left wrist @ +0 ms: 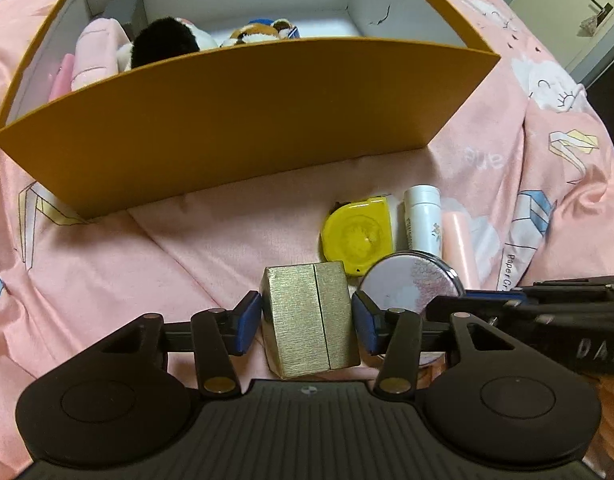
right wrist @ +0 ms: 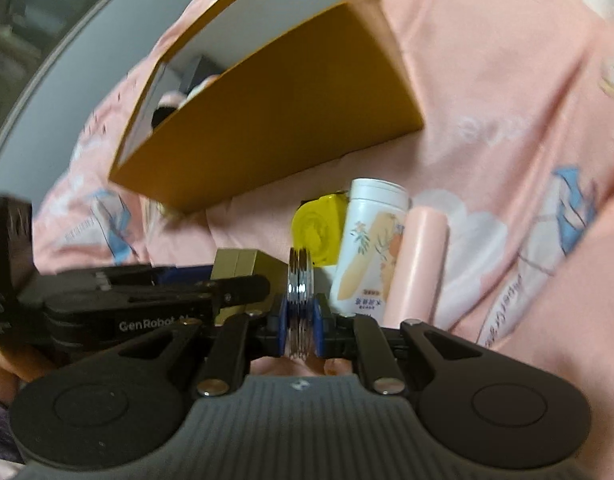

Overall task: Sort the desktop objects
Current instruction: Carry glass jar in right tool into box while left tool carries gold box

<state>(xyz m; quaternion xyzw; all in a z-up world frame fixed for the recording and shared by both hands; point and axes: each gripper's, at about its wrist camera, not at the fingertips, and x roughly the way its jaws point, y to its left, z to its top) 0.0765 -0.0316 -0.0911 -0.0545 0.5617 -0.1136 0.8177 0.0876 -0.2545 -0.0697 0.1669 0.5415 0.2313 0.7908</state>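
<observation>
On a pink bedsheet (left wrist: 211, 248) printed with paper cranes and clouds, an open orange cardboard box (left wrist: 243, 104) sits at the far left and centre of my left wrist view, its white inside holding a pink pouch (left wrist: 93, 54), a black-and-white plush toy (left wrist: 167, 42) and some smaller items I cannot make out. Nearer to me, my left gripper (left wrist: 307, 318) has its blue-padded fingers (left wrist: 247, 322) on either side of a small gold ribbed box (left wrist: 309, 318), both pads touching its sides, so it is clamped on that box. Just beyond and to the right lies a yellow tape measure (left wrist: 357, 234), then a white bottle (left wrist: 423, 220) lying flat, then a pale pink tube (left wrist: 461, 248) beside it. Just right of the gold box is a round silver compact mirror (left wrist: 411, 284), with my right gripper reaching in from the right edge to it. In my right wrist view, my right gripper (right wrist: 300, 328) is closed on the compact mirror (right wrist: 300, 280), which stands on edge between the blue pads. The gold box (right wrist: 247, 266) and left gripper show just to its left, the tape measure (right wrist: 317, 230), bottle (right wrist: 367, 252) and tube (right wrist: 421, 264) behind and right.
</observation>
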